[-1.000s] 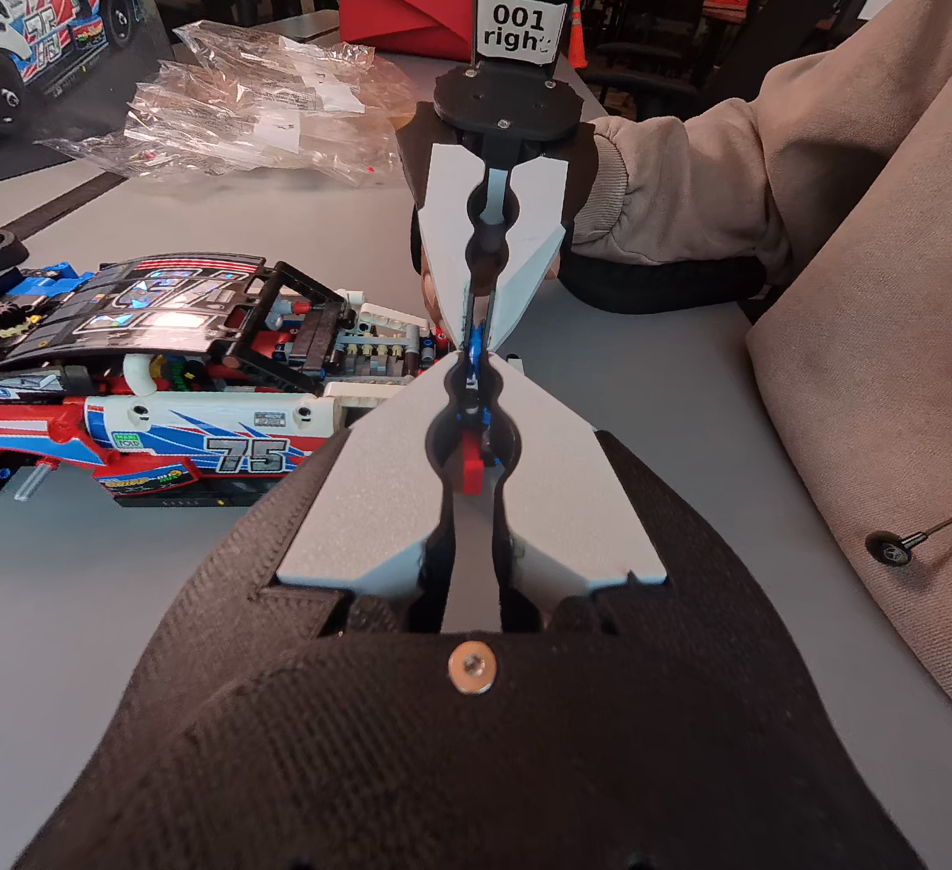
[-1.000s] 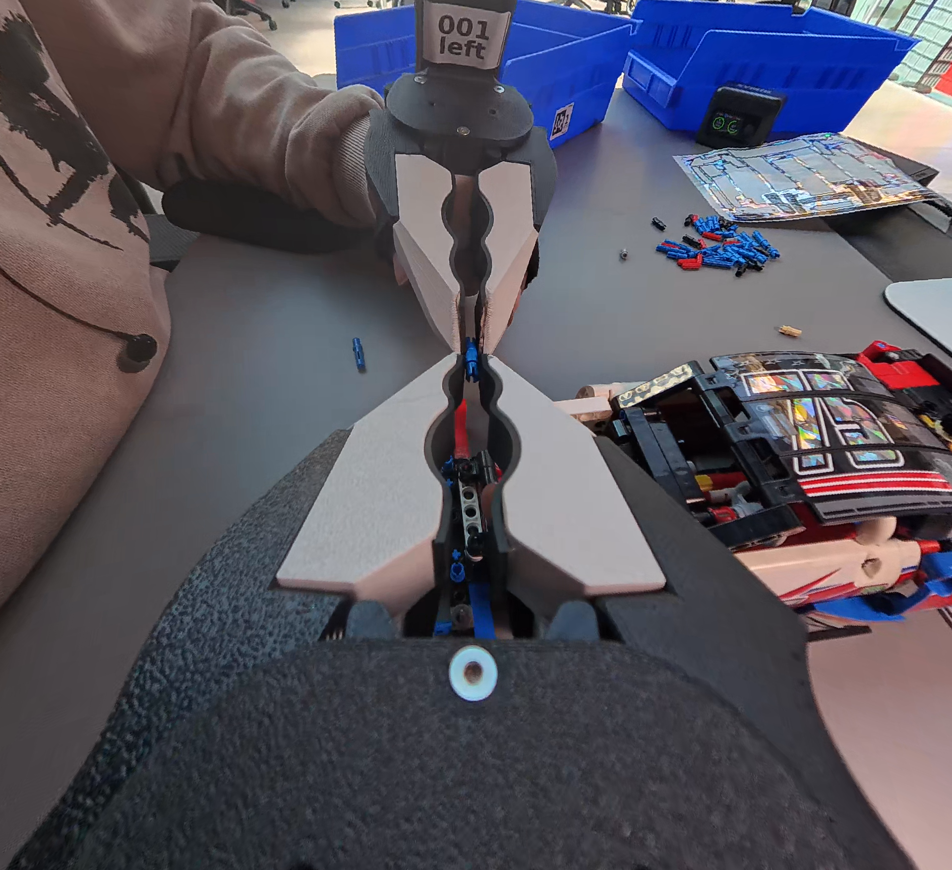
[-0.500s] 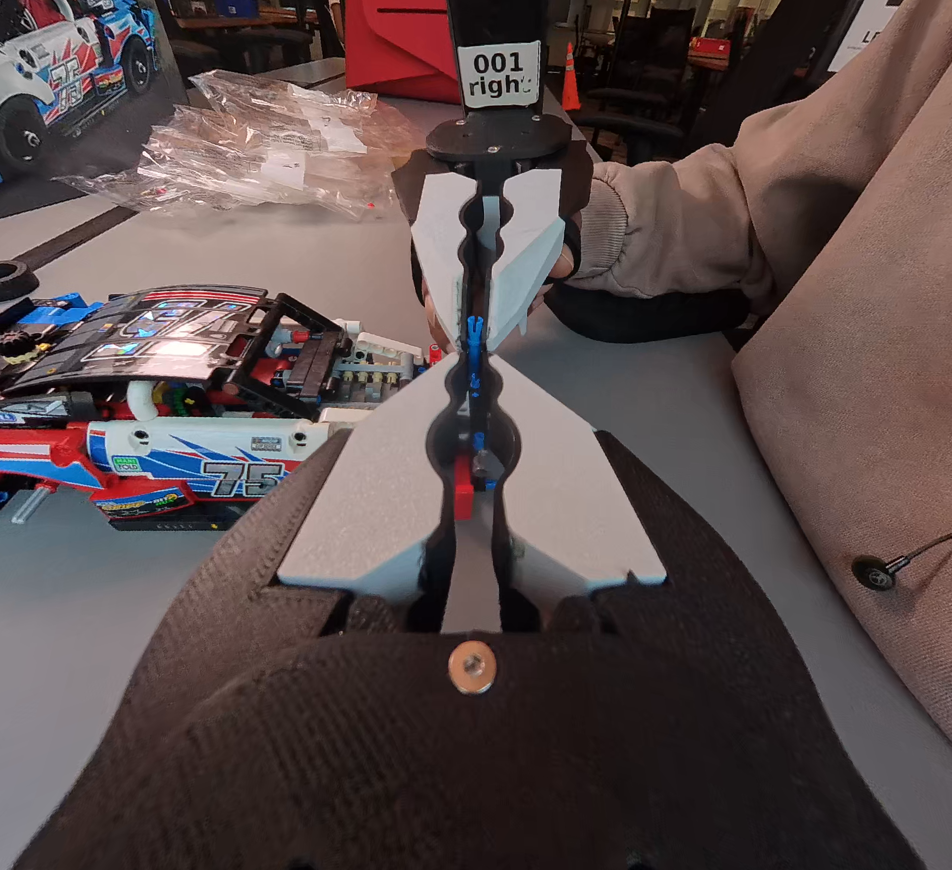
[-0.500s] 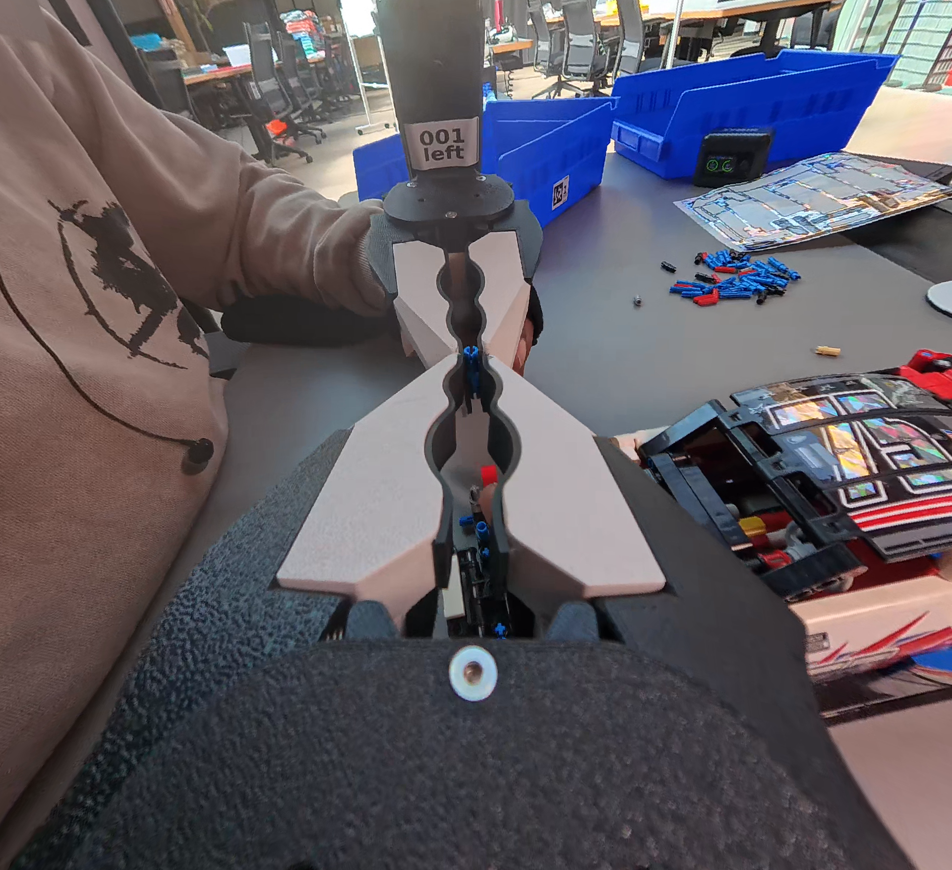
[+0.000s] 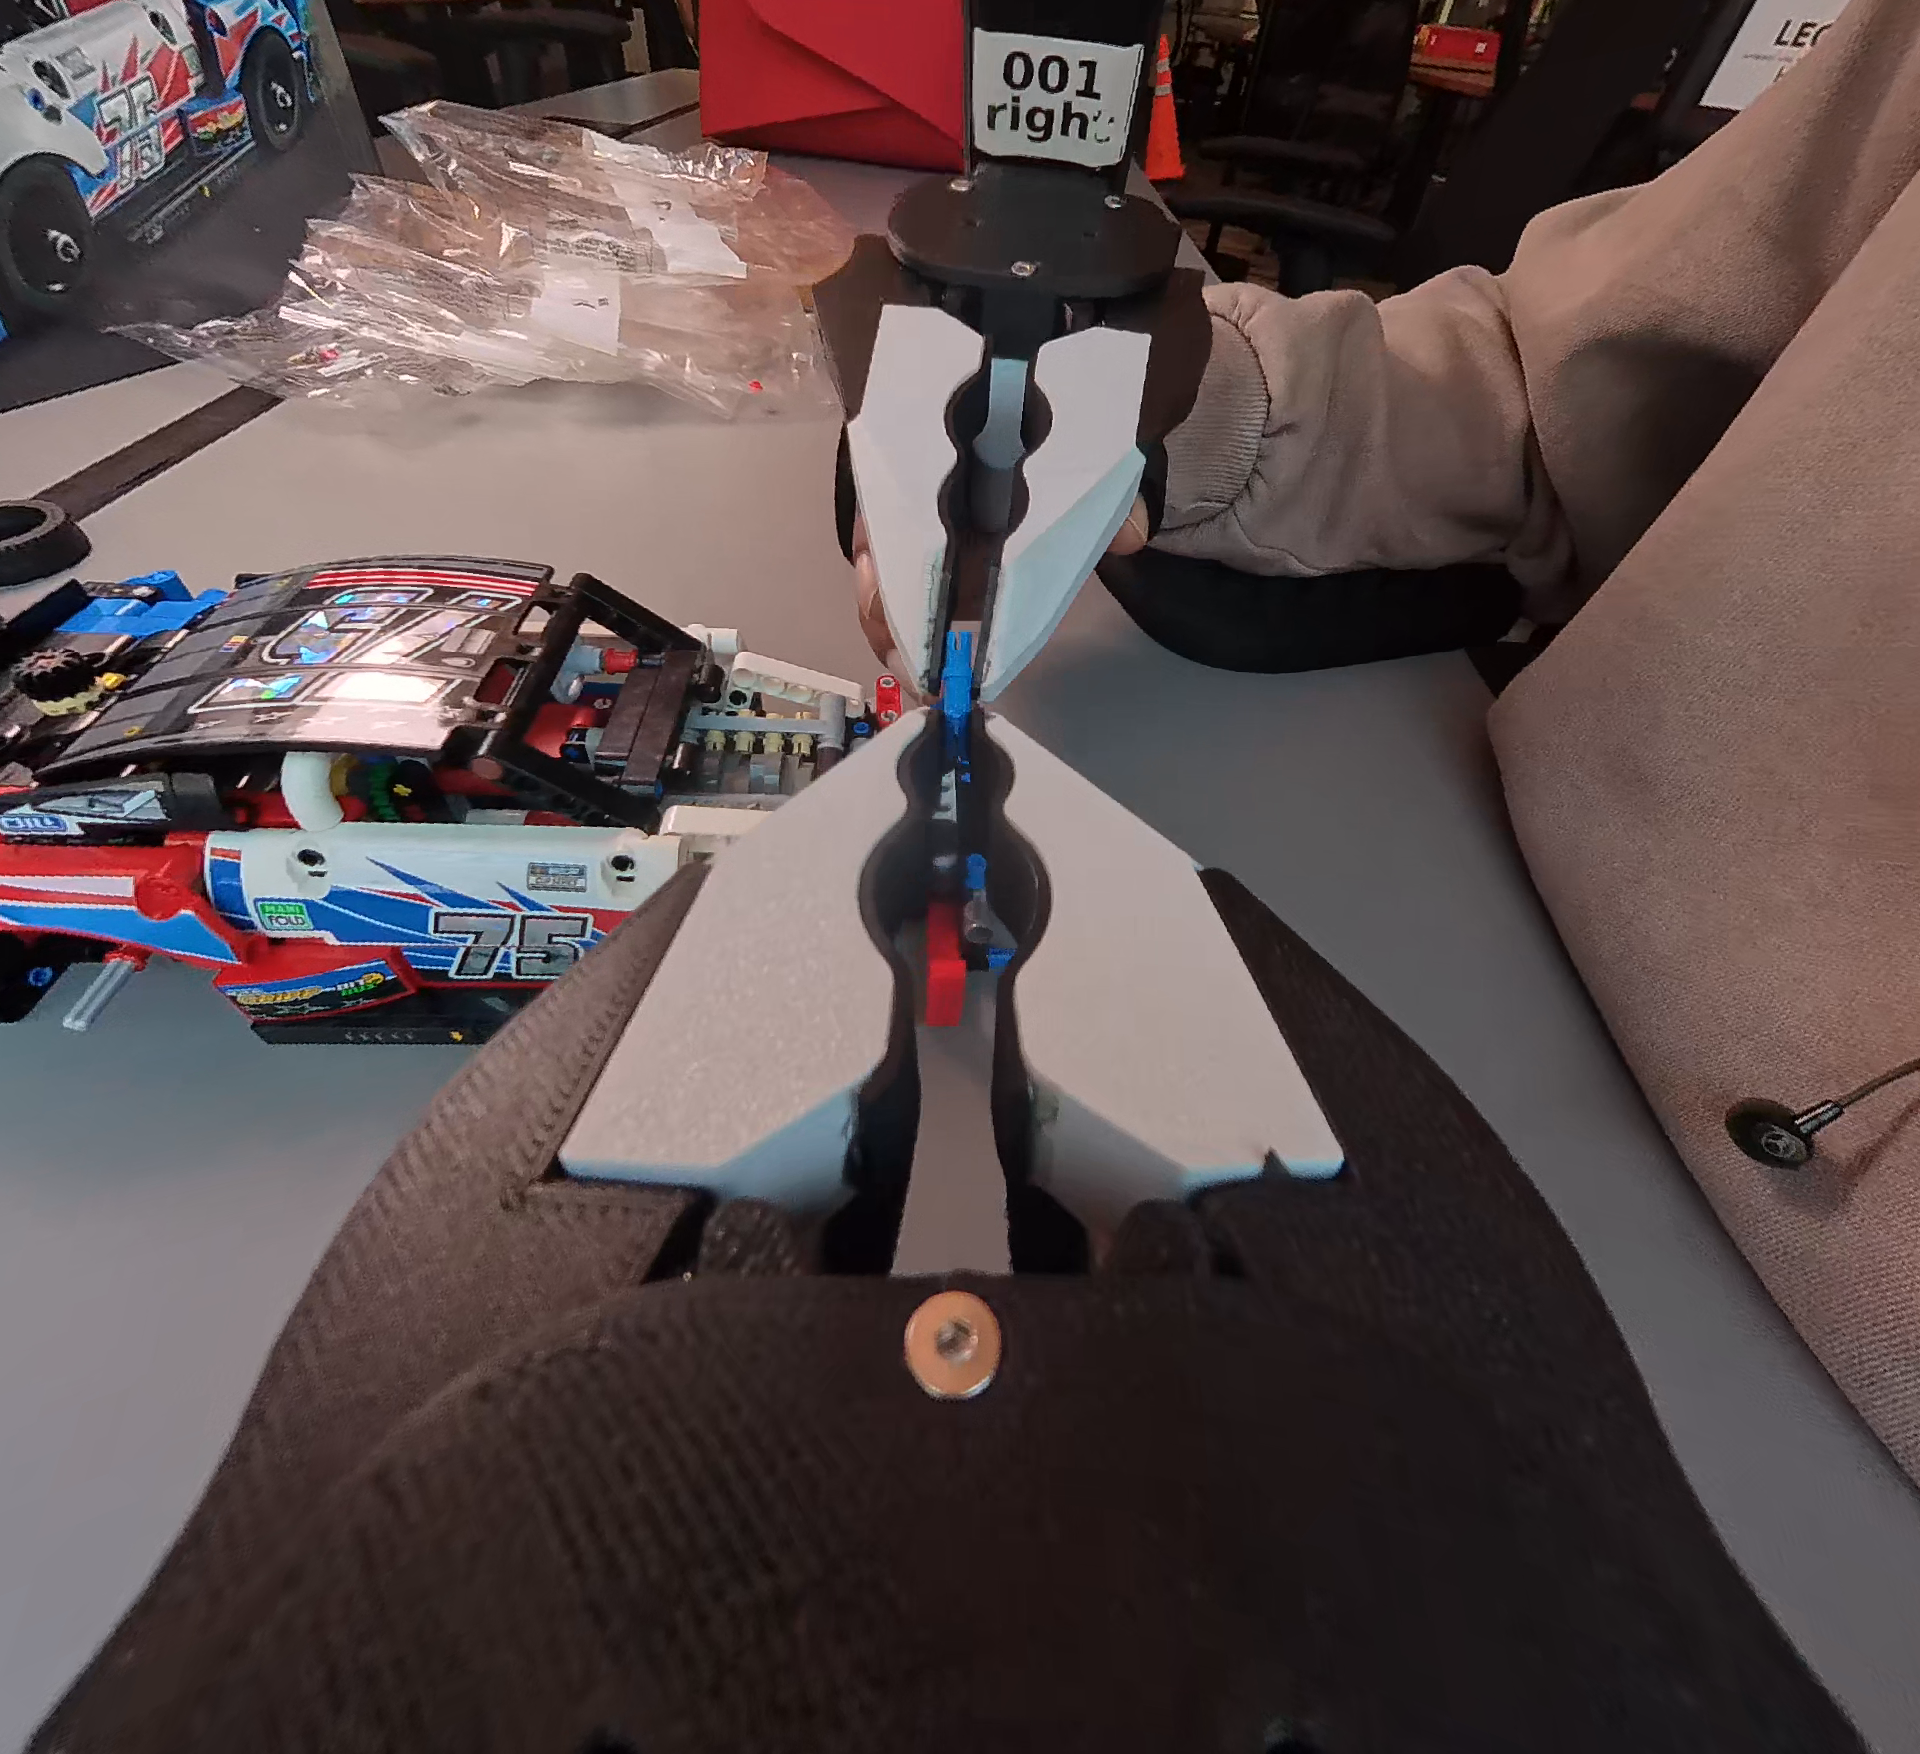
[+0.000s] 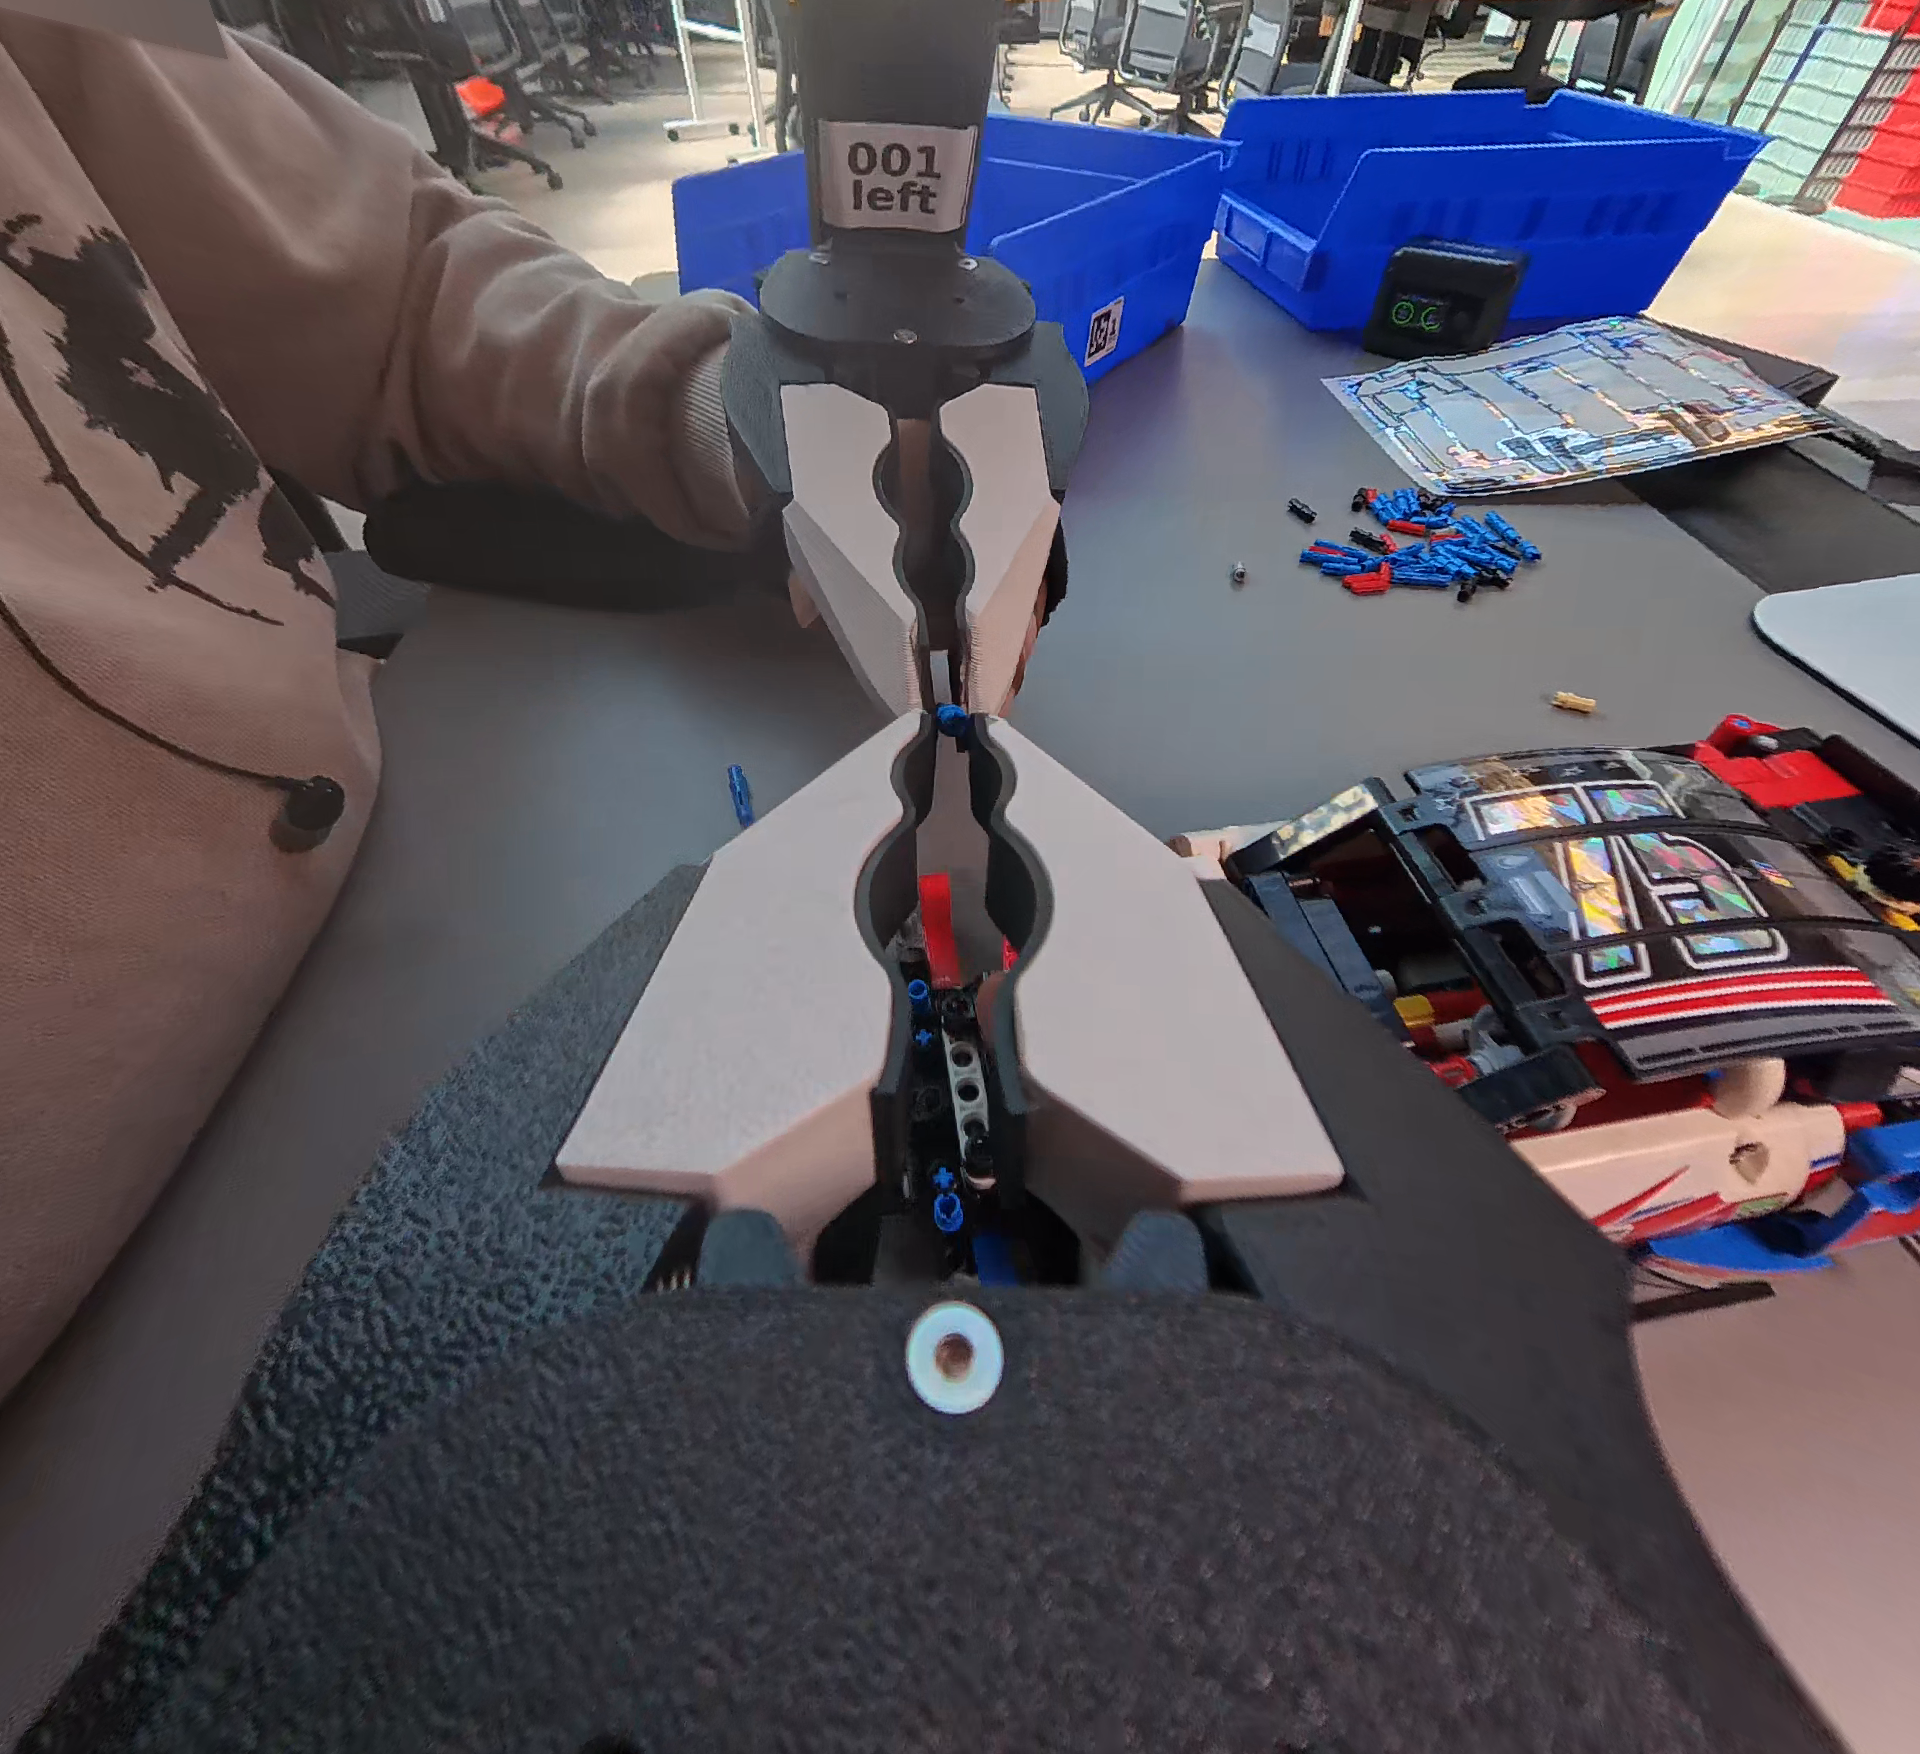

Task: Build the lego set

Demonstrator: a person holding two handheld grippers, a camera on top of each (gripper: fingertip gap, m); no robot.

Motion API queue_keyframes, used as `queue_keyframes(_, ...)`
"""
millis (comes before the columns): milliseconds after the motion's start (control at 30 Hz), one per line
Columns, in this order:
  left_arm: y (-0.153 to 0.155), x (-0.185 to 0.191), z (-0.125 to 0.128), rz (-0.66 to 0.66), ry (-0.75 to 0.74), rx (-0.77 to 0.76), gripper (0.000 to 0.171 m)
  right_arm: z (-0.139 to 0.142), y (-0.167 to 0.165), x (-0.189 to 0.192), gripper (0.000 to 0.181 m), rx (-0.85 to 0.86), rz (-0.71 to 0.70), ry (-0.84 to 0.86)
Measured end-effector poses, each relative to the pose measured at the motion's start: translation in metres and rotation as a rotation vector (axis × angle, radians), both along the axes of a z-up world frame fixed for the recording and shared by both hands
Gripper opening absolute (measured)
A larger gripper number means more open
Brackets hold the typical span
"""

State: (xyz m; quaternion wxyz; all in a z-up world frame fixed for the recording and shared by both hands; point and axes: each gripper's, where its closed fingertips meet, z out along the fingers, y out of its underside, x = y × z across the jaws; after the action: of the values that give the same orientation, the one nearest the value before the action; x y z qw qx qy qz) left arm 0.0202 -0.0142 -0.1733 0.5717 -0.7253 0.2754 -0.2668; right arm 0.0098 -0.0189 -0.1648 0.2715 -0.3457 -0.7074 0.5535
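Two grippers met tip to tip above the table: the left gripper [image 5: 956, 728] clamped a small black-and-red subassembly [image 5: 951, 925], the right gripper [image 6: 951, 728] pinched a blue pin [image 6: 950, 719]. Seating it demanded straight alignment and gentle pressure, beside the part-built car [image 5: 343, 769].

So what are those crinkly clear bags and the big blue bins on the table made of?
The clear bags look like thin plastic film: see-through, creased, with glossy glints. The blue bins look like rigid moulded plastic: even colour, smooth slightly shiny walls, sharp formed edges. That is judged by look alone.
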Motion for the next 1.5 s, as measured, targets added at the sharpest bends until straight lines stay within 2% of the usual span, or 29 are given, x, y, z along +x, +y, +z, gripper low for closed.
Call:
queue_keyframes(167, -0.001, 0.003, -0.009, -0.005, 0.098, -0.015, 0.002, -0.008, -0.002, 0.002, 0.005, 0.102, 0.004, 0.009)
queue_keyframes(300, -0.002, 0.006, -0.015, -0.012, 0.147, -0.027, 0.002, -0.01, -0.004, 0.004, 0.005, 0.118, 0.02, 0.014)
queue_keyframes(567, 0.004, 0.009, -0.011, -0.017, 0.111, -0.024, 0.002, -0.008, 0.001, 0.008, 0.003, 0.103, 0.03, 0.002)
queue_keyframes(1500, 0.01, 0.016, -0.016, -0.034, 0.163, -0.042, 0.002, -0.017, 0.008, 0.014, 0.004, 0.156, 0.047, -0.004)
